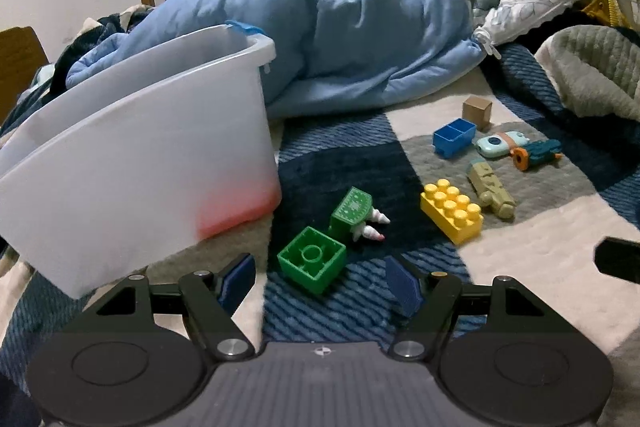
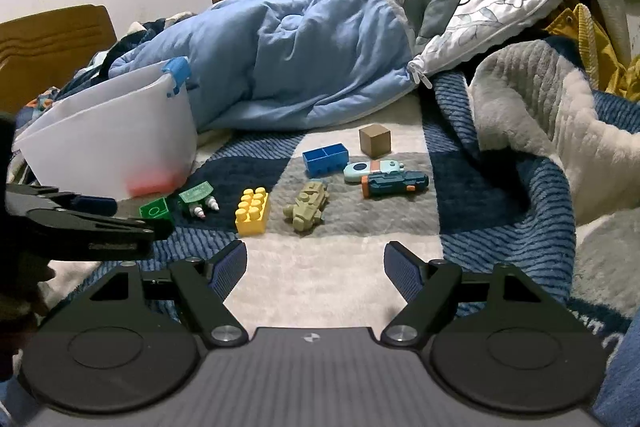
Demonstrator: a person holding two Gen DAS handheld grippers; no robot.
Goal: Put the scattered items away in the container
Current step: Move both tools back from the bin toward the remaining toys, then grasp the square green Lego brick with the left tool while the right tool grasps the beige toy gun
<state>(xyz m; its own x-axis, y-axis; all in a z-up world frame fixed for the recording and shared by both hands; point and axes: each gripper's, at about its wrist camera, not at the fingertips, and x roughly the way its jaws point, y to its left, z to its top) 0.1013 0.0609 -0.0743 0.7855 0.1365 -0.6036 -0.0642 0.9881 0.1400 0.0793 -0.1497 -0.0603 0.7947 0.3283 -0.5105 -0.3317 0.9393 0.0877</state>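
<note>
Left wrist view is showing the white container [image 1: 160, 131] sitting at left on the bed, something red lying inside. The left claw [image 1: 320, 283], fingers apart and empty, is closing on the green block [image 1: 312, 261]; next it needs lowering and squeezing. Rightward, other toys are lying scattered with open blanket between. The right claw [image 2: 316, 267] is hovering apart, empty.
</note>
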